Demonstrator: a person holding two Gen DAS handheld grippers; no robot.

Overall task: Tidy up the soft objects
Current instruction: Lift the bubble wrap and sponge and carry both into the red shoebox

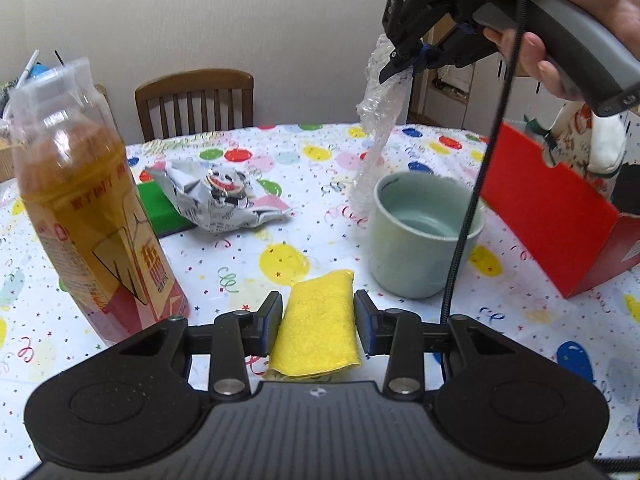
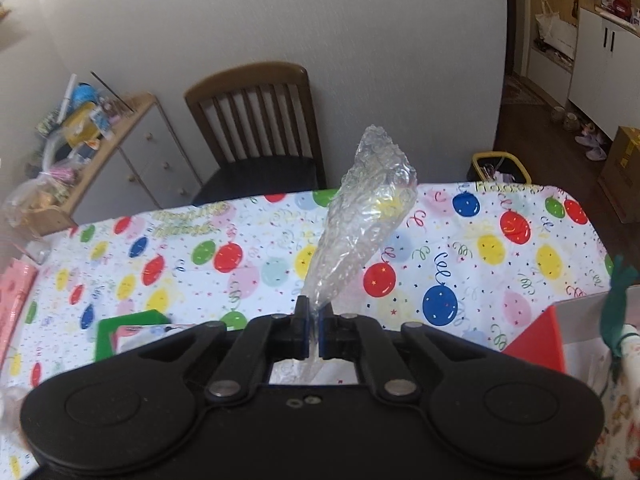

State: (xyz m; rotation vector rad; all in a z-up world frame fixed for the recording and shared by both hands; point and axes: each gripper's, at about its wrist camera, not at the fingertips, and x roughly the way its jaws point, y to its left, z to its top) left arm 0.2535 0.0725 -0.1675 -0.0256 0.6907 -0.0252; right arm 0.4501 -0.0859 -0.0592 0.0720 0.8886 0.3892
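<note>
My left gripper [image 1: 317, 312] is shut on a folded yellow sponge cloth [image 1: 318, 324], held just above the balloon-print tablecloth. My right gripper [image 2: 315, 330] is shut on a crumpled piece of clear bubble wrap [image 2: 362, 216] and holds it in the air. In the left wrist view the right gripper [image 1: 400, 68] is up at the top right, and the bubble wrap [image 1: 378, 120] hangs down from it toward the grey-green cup [image 1: 424, 236]. A crumpled printed foil bag [image 1: 220, 196] lies on the table at mid left.
A bottle of amber drink [image 1: 88, 216] stands close at the left. A green block [image 1: 160, 208] lies behind the foil bag. A red box [image 1: 560, 216] with a printed cloth bag stands at the right. A wooden chair [image 2: 256, 120] is behind the table.
</note>
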